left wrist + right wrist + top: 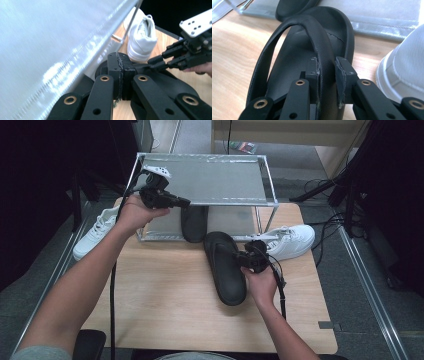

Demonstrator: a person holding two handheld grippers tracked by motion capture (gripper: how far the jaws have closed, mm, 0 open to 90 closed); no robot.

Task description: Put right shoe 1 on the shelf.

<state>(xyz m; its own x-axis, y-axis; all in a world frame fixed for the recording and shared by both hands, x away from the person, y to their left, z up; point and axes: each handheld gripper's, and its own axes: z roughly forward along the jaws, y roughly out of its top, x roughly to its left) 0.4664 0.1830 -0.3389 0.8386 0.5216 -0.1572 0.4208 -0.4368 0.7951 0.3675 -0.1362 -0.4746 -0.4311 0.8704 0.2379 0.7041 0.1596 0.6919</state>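
A black flip-flop (225,270) lies on the wooden table (165,295), toe toward the rack. My right gripper (240,258) is shut on its strap (325,50), with a pad pressing each side in the right gripper view (327,63). A second black flip-flop (194,222) rests on the lower shelf of the metal rack (200,180). My left gripper (184,202) hovers by the rack's front left corner, above that flip-flop. Its jaws are shut with nothing between them (121,72).
One white sneaker (290,240) sits on the table right of the held flip-flop, close to my right gripper. Another white sneaker (97,232) lies off the table's left edge beside the rack. The rack's top shelf (50,37) runs close along my left gripper.
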